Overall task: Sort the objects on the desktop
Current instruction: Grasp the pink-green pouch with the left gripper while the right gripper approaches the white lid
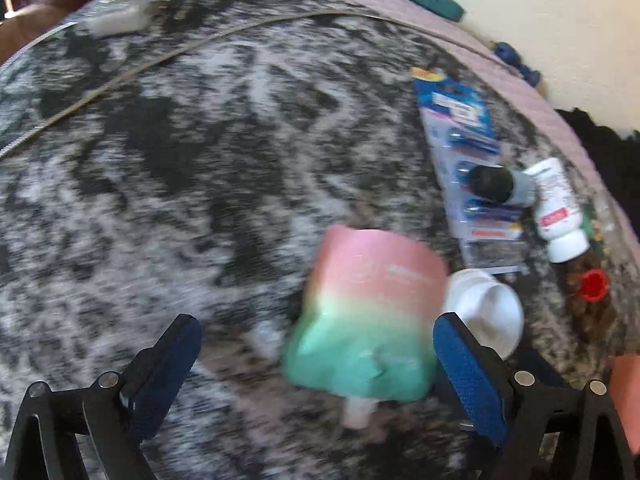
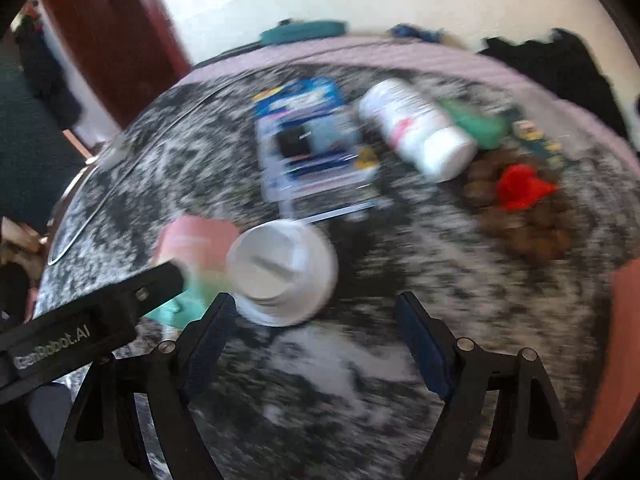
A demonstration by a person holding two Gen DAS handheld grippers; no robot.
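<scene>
I see the soft pink-to-mint gradient pouch [image 1: 370,312] lying flat on the black-and-white mottled cloth [image 1: 180,208], low and right of centre in the left wrist view, its long axis running roughly up the frame with the small white spout end toward the camera and the pink end away. My left gripper [image 1: 316,356] has its blue-padded fingers spread wide on either side of the pouch, with the right pad close against the mint end and the left pad well clear; nothing is clamped. Just right of the pouch sits a white round plastic tub [image 1: 486,310], touching or nearly touching it. In the right wrist view my right gripper [image 2: 316,336] is also spread apart and empty, angled down at the cloth with the tub [image 2: 282,270] just beyond its left finger. Farther up lie a blue blister pack [image 2: 312,140] and a white pill bottle [image 2: 416,132] on its side, cap toward the lower right. Both views are motion-blurred.
</scene>
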